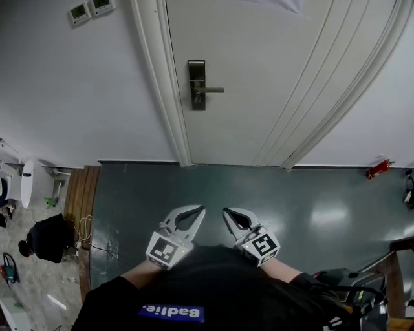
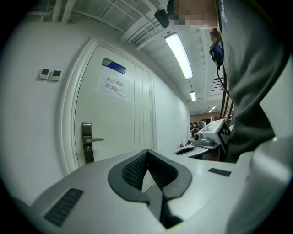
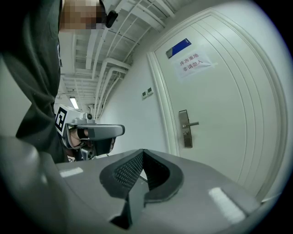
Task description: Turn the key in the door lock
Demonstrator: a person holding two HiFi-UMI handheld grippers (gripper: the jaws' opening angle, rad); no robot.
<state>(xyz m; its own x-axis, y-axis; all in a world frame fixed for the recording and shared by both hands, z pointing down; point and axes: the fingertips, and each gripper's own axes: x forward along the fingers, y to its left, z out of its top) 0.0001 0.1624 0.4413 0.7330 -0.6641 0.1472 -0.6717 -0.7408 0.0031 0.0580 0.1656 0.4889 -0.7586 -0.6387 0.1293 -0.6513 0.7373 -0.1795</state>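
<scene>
A white door stands ahead with a dark metal lock plate and lever handle. The same plate shows in the left gripper view and the right gripper view. No key can be made out on the lock at this distance. My left gripper and right gripper are held close to the body, well short of the door, tips nearly meeting. Both are shut with nothing between the pads, as seen at the left gripper and the right gripper.
A white wall with two small wall panels lies left of the door frame. Dark grey floor spans the way to the door. A black bag and cables sit at the left, a red object by the right wall, equipment at lower right.
</scene>
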